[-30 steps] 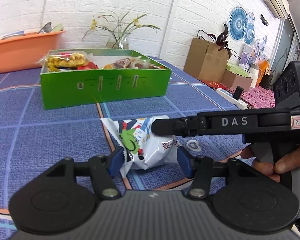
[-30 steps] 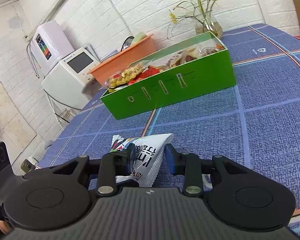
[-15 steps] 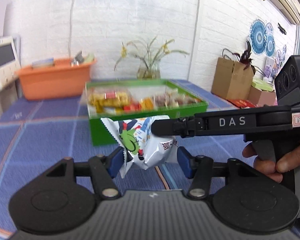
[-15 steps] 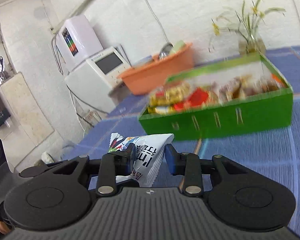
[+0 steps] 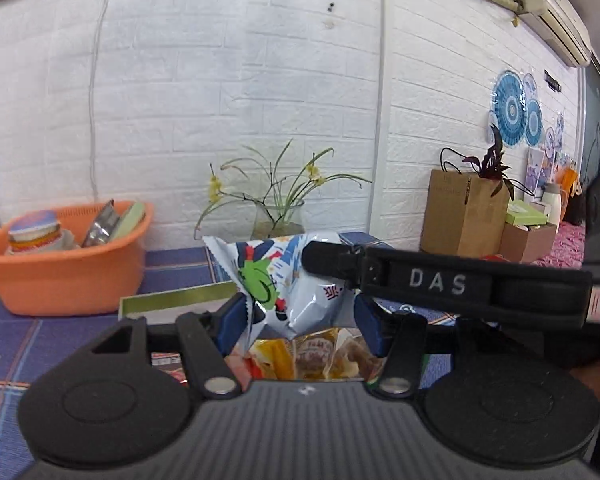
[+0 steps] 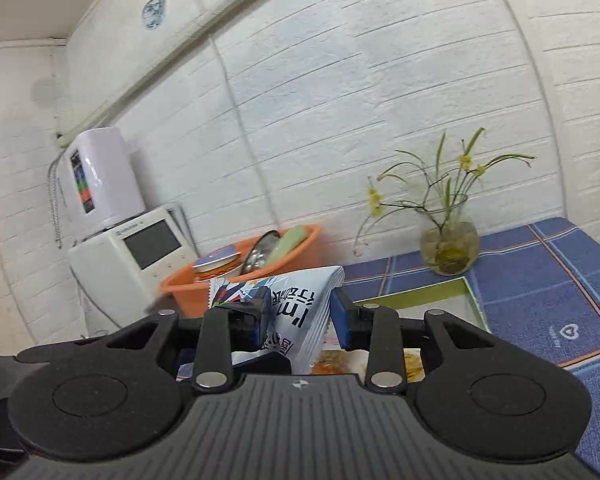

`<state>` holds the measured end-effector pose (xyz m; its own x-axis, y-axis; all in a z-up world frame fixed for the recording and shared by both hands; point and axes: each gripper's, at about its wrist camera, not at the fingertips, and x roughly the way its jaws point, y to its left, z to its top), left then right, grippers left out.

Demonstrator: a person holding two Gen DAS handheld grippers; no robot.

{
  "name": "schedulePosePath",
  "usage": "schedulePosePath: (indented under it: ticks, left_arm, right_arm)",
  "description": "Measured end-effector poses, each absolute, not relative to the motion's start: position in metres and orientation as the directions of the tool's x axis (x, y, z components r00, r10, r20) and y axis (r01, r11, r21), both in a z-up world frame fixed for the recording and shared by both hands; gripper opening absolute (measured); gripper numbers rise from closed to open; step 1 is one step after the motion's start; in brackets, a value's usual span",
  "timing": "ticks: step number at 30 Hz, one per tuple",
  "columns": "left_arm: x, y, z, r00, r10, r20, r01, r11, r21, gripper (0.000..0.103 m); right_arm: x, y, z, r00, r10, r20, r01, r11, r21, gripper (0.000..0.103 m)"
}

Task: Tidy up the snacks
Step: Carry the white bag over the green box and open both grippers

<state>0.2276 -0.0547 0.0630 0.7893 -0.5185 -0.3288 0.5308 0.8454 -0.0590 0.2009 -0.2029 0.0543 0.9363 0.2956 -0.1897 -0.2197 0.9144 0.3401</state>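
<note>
While several wrapped snacks [image 5: 312, 354] already lie in the green box [image 5: 172, 302] below both grippers, one white snack bag [image 5: 288, 284] is not yet down among them — so the task looks well along, with at least this bag left to lower and let go; whether other loose packets remain elsewhere cannot be told.

Just ahead of the left gripper [image 5: 296, 322], the bag hangs between its blue pads, which stand apart on either side of it; whether they actually press the foil is unclear, since the bag looks puffed rather than pinched there. Across the left wrist view from the right side reaches the right gripper [image 6: 300, 314], its fingers closed on the bag's flat sealed end, and in its own view the crimped seam sits squeezed between its pads.

Glossy and crinkled, the bag is a pillow-shaped foil pouch with zigzag-cut ends, a green cartoon figure and dark lettering. Thin card forms the box's rim, pale inside. Beneath the pads, the packed snacks show clear, shiny wrappers over yellow and brown contents — soft, slippery things likely to shift under a dropped bag.
</note>
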Motion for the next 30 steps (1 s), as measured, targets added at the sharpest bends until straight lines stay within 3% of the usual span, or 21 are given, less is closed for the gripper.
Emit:
schedulePosePath:
  ticks: [11,16,18,21,30]
  left_arm:
    - [0.258,-0.063,0.023,0.788,-0.483,-0.382,0.485,0.869,-0.099,0.057]
    - [0.262,-0.065,0.023,0.833,-0.41,-0.372,0.428,0.903,-0.037,0.076]
    - [0.261,-0.065,0.025,0.846,-0.389,-0.366,0.408,0.912,-0.025,0.08]
    - [0.262,-0.064,0.027,0.856,-0.36,-0.37,0.381,0.924,-0.018,0.085]
    - [0.251,-0.064,0.03,0.879,-0.284,-0.384,0.342,0.935,0.091,0.088]
  right_arm:
    - [0.234,-0.2,0.024,0.917,0.298,-0.264,-0.224,0.934,0.279,0.059]
    - [0.237,-0.197,0.018,0.922,0.296,-0.251,-0.219,0.931,0.292,0.068]
    - [0.236,-0.196,0.019,0.927,0.285,-0.246,-0.212,0.935,0.286,0.09]
    - [0.231,-0.196,0.022,0.947,0.236,-0.219,-0.175,0.948,0.265,0.101]
    - [0.218,-0.201,0.035,0.973,0.145,-0.177,-0.099,0.964,0.249,0.103]
